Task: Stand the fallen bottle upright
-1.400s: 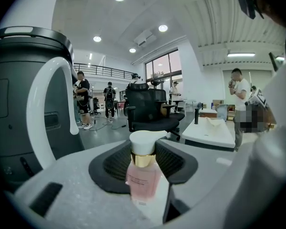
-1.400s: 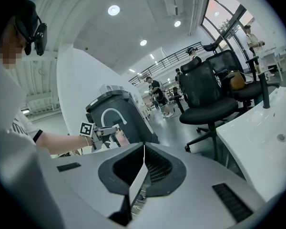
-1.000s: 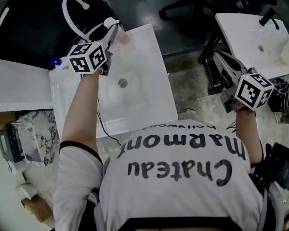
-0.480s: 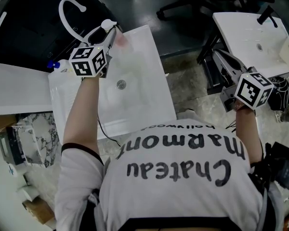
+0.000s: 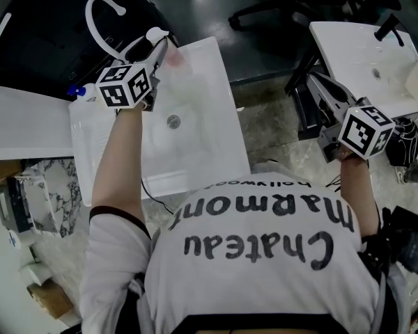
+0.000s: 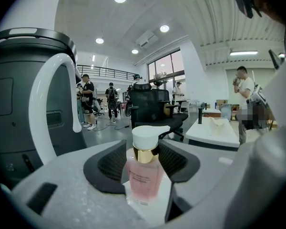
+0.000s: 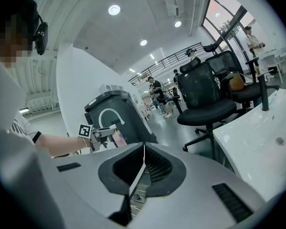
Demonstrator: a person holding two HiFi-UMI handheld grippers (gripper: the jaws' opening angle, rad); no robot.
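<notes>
A pink bottle (image 6: pixel 144 175) with a gold collar and white cap stands upright on the far rim of the white sink (image 5: pixel 195 152). My left gripper (image 6: pixel 142 149) is level behind it, one jaw on each side. The jaws are opening and the pads do not seem to press on the bottle. In the head view the bottle (image 5: pixel 174 56) shows as a pale pink smear at the left gripper's (image 5: pixel 164 44) tips. My right gripper (image 5: pixel 310 77) hangs off to the right, over the floor. Its jaws (image 7: pixel 144 147) meet with nothing in them.
A curved white faucet (image 5: pixel 97 12) rises at the sink's far left, in front of a dark bin (image 6: pixel 14 104). A second white sink (image 5: pixel 362 54) stands at the right. Black office chairs (image 7: pixel 214 99) and several people are further off.
</notes>
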